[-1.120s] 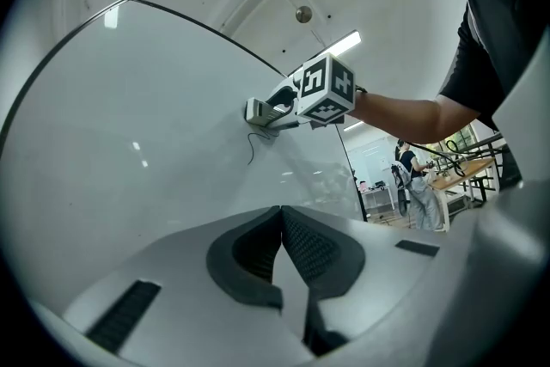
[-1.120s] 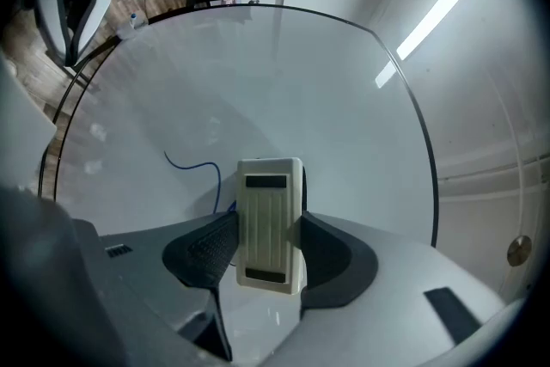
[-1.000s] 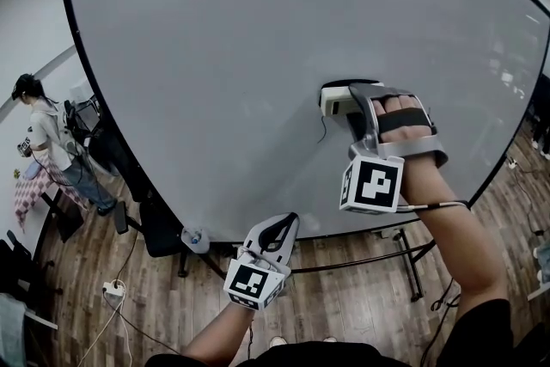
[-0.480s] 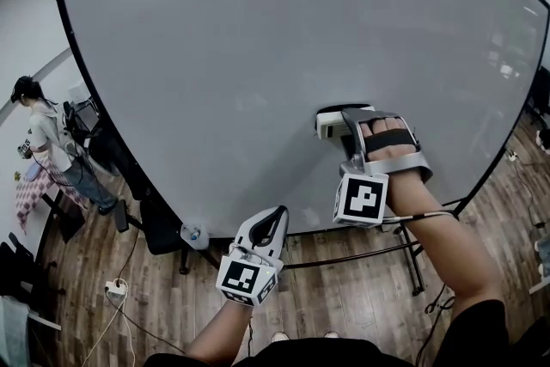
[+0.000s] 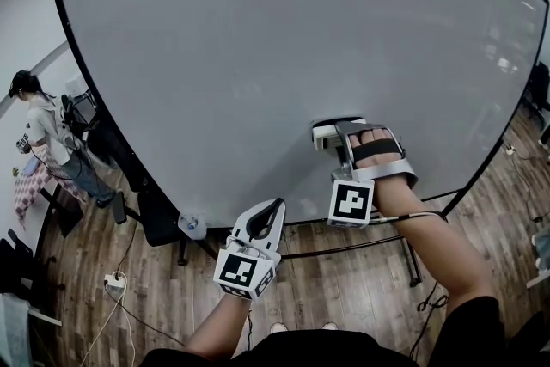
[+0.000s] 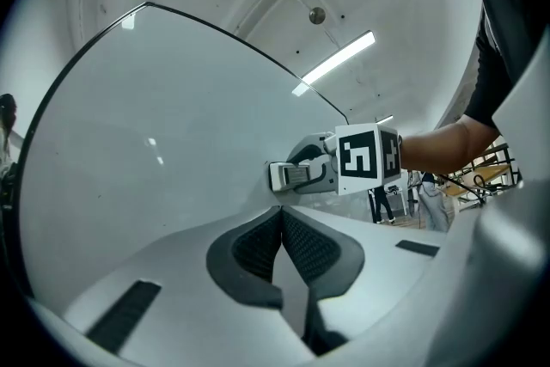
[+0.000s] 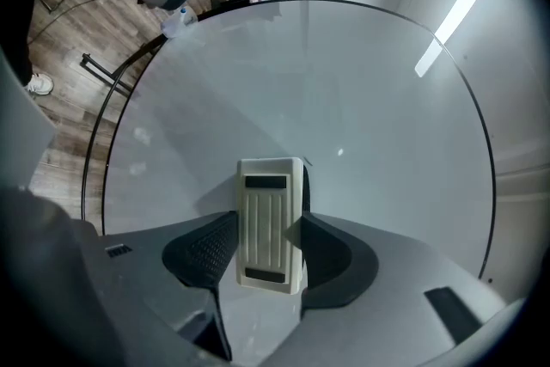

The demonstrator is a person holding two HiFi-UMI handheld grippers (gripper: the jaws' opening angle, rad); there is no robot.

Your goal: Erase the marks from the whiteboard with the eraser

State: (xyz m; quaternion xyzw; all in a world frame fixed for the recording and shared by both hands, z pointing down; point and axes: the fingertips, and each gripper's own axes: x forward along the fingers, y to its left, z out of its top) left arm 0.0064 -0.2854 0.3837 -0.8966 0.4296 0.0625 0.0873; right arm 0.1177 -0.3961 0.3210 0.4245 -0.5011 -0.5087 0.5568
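Note:
A large whiteboard [image 5: 258,39] fills the head view; I see no marks on it here. My right gripper [image 5: 331,135] is shut on a cream ribbed eraser [image 5: 325,135] and holds it flat against the board's lower right part. In the right gripper view the eraser [image 7: 269,223] stands between the two dark pads, its pad side on the board [image 7: 326,82]. My left gripper [image 5: 265,217] hangs low by the board's bottom edge, shut with nothing in it. In the left gripper view its pads [image 6: 258,249] touch, and the eraser [image 6: 296,176] shows beyond them.
The board stands on a black frame [image 5: 361,247] over a wooden floor [image 5: 155,288]. A person [image 5: 47,137] stands at the far left by a chair and desk clutter. A cable and power strip [image 5: 112,281] lie on the floor at lower left.
The right gripper has slid the eraser down and slightly left on the board. The left gripper has kept its place near the bottom edge.

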